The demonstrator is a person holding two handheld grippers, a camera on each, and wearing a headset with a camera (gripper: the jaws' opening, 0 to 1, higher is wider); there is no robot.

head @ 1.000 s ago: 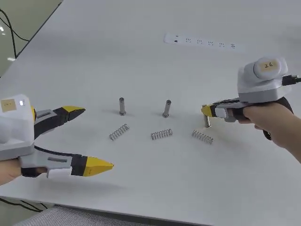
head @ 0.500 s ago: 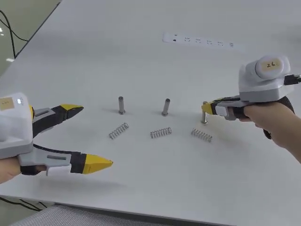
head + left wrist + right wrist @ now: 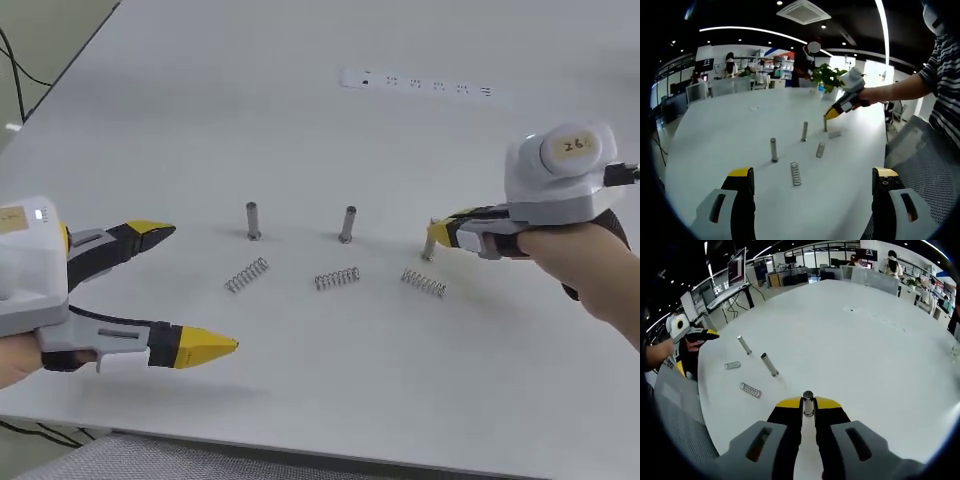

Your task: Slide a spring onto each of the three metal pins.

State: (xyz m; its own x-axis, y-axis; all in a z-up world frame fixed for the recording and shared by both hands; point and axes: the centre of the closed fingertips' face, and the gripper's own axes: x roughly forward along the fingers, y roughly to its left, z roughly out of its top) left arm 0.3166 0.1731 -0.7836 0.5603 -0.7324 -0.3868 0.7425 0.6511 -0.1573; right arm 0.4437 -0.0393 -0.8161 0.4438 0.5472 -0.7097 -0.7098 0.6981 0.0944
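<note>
While the yellow-tipped right tool (image 3: 808, 409) clamps one short grey metal pin (image 3: 808, 396), left tool (image 3: 203, 288) wide open, empty

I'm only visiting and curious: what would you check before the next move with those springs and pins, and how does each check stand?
1. The right tool grips the right pin: ok.
2. The left tool is open, holding nothing: ok.
3. The left spring, middle spring and right spring lie loose on the table: ok.
4. The left pin and middle pin stand upright and bare: ok.
5. The right pin's base touches the table: cannot tell.
6. A spring sits on every pin: not ok, none yet.
</note>
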